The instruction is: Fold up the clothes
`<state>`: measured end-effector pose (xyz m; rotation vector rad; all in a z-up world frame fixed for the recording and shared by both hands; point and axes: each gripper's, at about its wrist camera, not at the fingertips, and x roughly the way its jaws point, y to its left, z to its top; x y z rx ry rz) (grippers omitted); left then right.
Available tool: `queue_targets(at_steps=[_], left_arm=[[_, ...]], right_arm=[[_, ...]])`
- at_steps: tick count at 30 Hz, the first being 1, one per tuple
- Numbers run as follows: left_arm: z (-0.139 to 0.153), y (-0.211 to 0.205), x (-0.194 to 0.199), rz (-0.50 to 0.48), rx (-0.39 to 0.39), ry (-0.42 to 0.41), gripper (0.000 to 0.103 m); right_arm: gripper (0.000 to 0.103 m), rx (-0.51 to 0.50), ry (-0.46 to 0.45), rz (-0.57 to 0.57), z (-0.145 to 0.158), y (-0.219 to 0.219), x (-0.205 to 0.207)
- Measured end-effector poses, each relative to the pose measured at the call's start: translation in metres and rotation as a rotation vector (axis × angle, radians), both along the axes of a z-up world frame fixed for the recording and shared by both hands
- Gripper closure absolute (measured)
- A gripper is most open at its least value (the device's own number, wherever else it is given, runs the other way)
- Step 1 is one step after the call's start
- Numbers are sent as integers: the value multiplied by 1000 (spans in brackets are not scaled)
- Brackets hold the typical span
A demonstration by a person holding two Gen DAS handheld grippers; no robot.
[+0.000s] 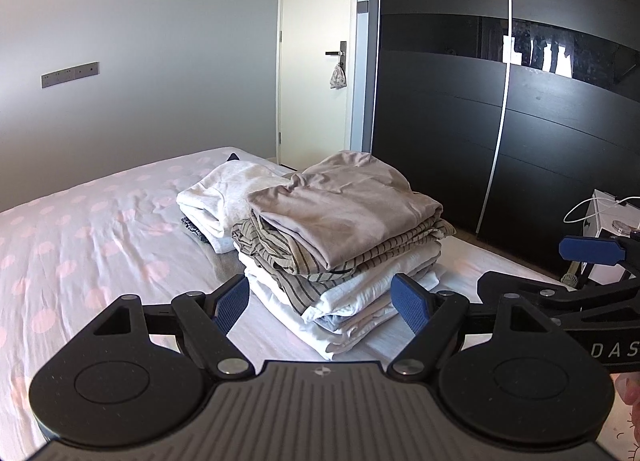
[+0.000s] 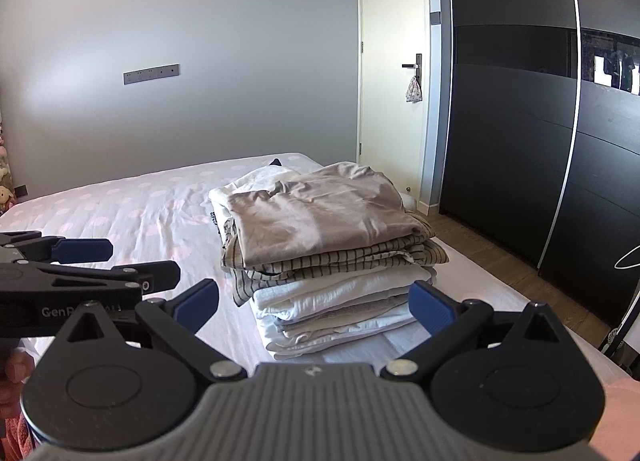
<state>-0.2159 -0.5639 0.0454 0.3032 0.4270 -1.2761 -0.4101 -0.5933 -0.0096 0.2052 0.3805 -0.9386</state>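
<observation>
A stack of folded clothes sits on the bed, with a beige top on a striped garment over several white pieces. Behind it lies a smaller folded white pile. My left gripper is open, its blue pads either side of the stack's near end, holding nothing. My right gripper is open too, just short of the stack and empty. Each gripper shows at the edge of the other's view: the right gripper and the left gripper.
The bed sheet is white with pink dots and stretches left. A black sliding wardrobe stands right of the bed, a white door beyond. A white box with a cable is at the right.
</observation>
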Motion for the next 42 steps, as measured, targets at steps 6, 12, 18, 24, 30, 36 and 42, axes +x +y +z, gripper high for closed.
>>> queue_targets(at_steps=[6, 12, 18, 24, 30, 36, 42], left_arm=[[1, 1, 2, 9, 2, 4, 26], [0, 2, 5, 16, 12, 18, 26], [0, 4, 5, 22, 10, 16, 26], [1, 5, 5, 26, 9, 10, 26], [1, 7, 5, 29, 8, 13, 26], [1, 8, 6, 31, 10, 16, 26], [1, 8, 7, 33, 13, 18, 26]], right_arm=[[1, -1, -2, 5, 1, 2, 2], [1, 1, -4, 10, 1, 2, 3], [1, 2, -8, 14, 0, 1, 4], [1, 3, -12, 18, -1, 2, 6], [1, 6, -15, 20, -2, 2, 5], [1, 7, -17, 21, -2, 3, 5], [1, 7, -19, 21, -2, 4, 5]])
